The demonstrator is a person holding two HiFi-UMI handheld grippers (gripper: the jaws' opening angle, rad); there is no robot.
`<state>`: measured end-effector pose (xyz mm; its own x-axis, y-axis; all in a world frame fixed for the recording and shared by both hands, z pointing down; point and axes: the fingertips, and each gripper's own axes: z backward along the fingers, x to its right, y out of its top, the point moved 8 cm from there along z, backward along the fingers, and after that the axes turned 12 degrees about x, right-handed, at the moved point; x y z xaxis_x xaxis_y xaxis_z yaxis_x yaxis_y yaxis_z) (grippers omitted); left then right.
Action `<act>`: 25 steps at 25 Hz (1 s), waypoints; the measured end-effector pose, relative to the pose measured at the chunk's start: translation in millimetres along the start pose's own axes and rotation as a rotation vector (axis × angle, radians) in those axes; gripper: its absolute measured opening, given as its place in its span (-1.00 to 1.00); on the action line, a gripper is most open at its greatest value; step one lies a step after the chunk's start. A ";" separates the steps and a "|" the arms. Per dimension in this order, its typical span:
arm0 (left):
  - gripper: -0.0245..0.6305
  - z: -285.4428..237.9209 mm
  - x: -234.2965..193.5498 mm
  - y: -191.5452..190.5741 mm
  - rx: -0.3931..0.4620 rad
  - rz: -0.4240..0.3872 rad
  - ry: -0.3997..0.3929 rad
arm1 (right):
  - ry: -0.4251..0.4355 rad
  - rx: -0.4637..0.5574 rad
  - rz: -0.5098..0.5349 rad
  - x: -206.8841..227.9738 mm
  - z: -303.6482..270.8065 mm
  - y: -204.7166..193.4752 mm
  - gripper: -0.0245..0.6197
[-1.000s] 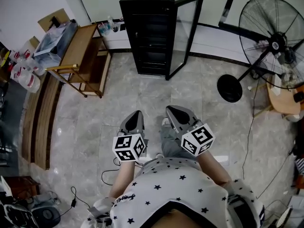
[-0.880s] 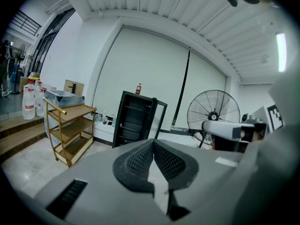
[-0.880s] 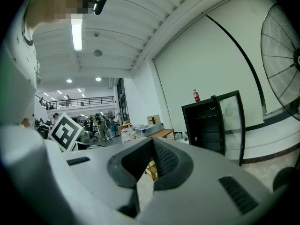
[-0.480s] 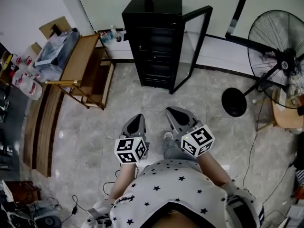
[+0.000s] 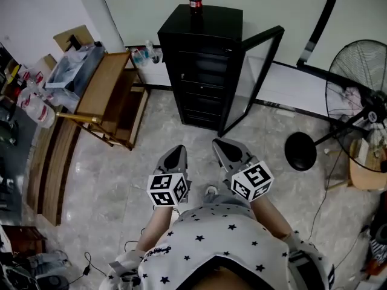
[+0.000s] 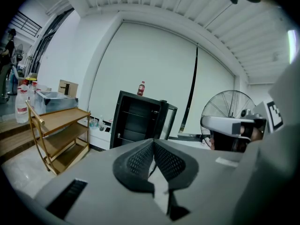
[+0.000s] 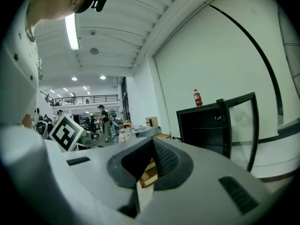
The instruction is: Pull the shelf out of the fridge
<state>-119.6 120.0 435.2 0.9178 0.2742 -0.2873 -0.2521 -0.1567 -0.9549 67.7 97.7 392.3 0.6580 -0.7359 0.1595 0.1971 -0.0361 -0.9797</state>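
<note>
Well short of fridge (image 5: 202,71), low before the torso: left gripper (image 5: 176,151) and right gripper (image 5: 220,145), side by side, aimed toward its open front. Both shut and empty: left fingers (image 6: 140,159) pressed together, right fingers (image 7: 166,159) meeting at the tips. Inside fridge, door (image 5: 254,77) swung to its right: shelf (image 5: 202,89), untouched. On top of fridge: upright bottle (image 5: 195,0).

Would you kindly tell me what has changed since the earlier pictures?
The person has walked closer to the fridge: it sits lower and larger in the head view, and the bottle on top came fully into frame. The fan slid toward the right edge. Nothing was grasped or released. The left gripper and right gripper stay shut and empty; the fridge door stays open.
</note>
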 end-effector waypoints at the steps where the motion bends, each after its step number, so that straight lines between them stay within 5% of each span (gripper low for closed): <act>1: -0.89 -8.0 -2.1 0.8 0.002 0.003 0.005 | 0.006 0.000 0.000 6.7 -5.4 0.5 -0.94; 13: -0.88 -76.0 -8.5 2.3 0.004 0.018 0.035 | 0.025 -0.021 -0.017 64.2 -32.7 -3.1 -0.94; 25: -0.89 -139.2 -22.4 -6.5 -0.029 0.052 0.010 | -0.049 -0.035 -0.024 112.6 -48.2 -12.9 -0.94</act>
<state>-95.8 -17.2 458.2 0.9065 0.2557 -0.3361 -0.2910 -0.1984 -0.9359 104.3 -17.3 417.1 0.6882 -0.7008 0.1877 0.1883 -0.0773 -0.9791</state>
